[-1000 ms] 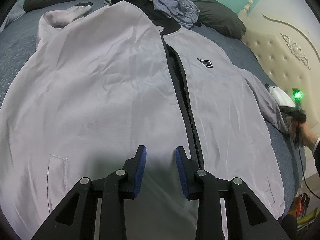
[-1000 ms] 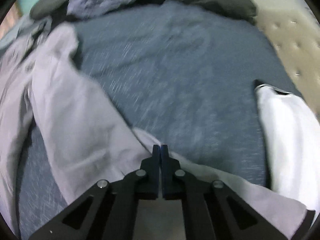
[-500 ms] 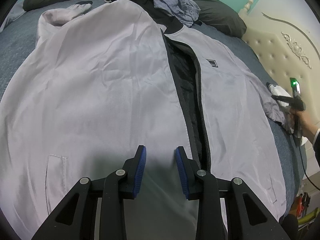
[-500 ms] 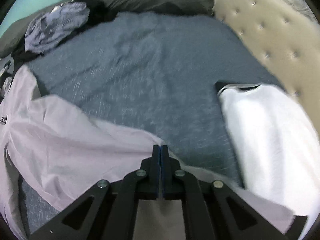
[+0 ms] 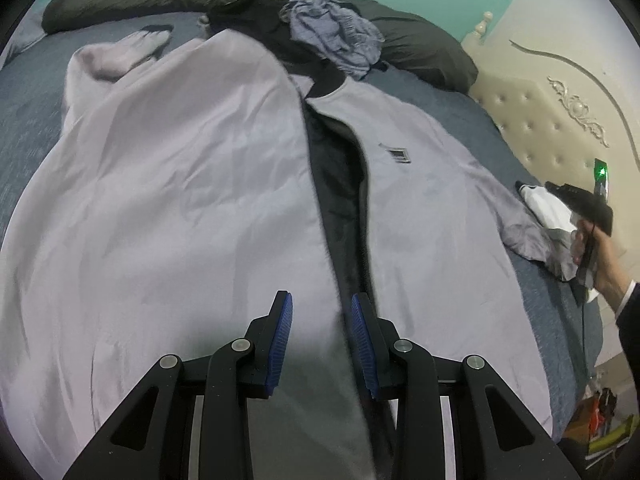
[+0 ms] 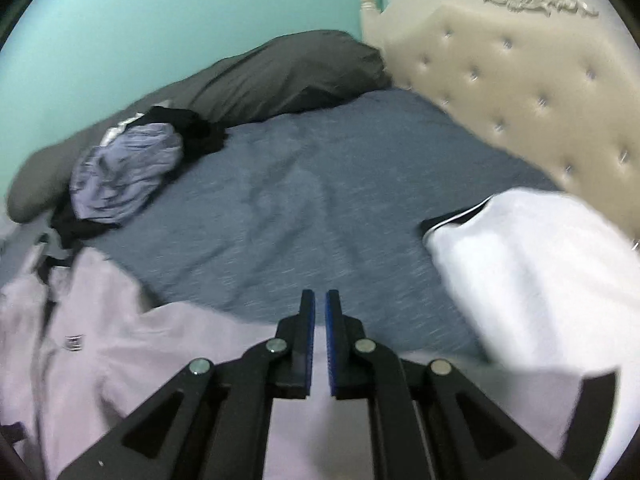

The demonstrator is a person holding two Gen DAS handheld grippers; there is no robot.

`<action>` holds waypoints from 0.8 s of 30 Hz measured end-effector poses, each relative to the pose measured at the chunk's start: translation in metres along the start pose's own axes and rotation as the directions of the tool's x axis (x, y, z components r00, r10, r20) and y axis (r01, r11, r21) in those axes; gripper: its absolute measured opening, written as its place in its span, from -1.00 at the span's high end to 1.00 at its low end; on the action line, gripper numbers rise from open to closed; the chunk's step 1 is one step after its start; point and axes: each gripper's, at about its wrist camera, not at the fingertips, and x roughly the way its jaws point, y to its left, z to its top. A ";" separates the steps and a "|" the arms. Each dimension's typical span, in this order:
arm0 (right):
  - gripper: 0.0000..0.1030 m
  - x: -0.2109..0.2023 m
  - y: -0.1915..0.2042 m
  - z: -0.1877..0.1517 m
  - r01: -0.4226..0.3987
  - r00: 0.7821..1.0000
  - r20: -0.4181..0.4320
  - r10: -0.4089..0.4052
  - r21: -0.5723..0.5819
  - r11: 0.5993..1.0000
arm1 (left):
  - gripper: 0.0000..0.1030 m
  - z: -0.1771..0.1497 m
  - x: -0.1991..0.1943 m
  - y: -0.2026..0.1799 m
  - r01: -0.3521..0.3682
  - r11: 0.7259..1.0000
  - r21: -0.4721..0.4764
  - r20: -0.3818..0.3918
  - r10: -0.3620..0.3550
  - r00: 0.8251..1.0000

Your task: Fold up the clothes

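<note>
Left gripper (image 5: 320, 332) hovers wide apart over the grey jacket (image 5: 180, 200), holding nothing. Right gripper (image 6: 320, 336), jaws slightly parted, sits above the jacket's right sleeve (image 6: 192, 344), near the white garment (image 6: 532, 276).

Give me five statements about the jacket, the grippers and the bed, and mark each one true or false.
1. The light grey jacket lies spread flat on the bed, front up. True.
2. The jacket's front is fully closed. False: it gapes open along the middle, showing the dark lining.
3. The left gripper is shut. False: its blue pads stand well apart above the jacket's lower front.
4. The right gripper has only a narrow gap between its pads. True; they clamp nothing.
5. A white garment lies beside the tufted headboard. True.
</note>
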 end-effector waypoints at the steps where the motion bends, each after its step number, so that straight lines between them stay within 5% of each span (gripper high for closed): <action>1: 0.90 0.000 0.008 -0.007 -0.025 1.000 -0.017 0.025 0.018 1.000 | 0.34 0.002 0.002 -0.003 0.000 1.000 0.012 -0.002 0.000 1.000; 8: 0.86 -0.007 0.063 -0.052 -0.275 0.954 -0.075 0.291 0.177 0.945 | 0.34 0.024 0.024 -0.010 -0.003 1.000 -0.001 -0.041 0.003 0.999; 16: 0.34 -0.022 0.111 -0.105 -0.381 0.902 -0.114 0.415 0.237 0.894 | 0.34 0.065 0.056 -0.025 -0.029 0.999 0.023 -0.070 0.030 0.997; 24: 0.27 -0.026 0.123 -0.131 -0.422 0.885 -0.090 0.456 0.256 0.870 | 0.36 0.086 0.091 -0.023 -0.030 0.999 -0.024 -0.118 0.027 0.993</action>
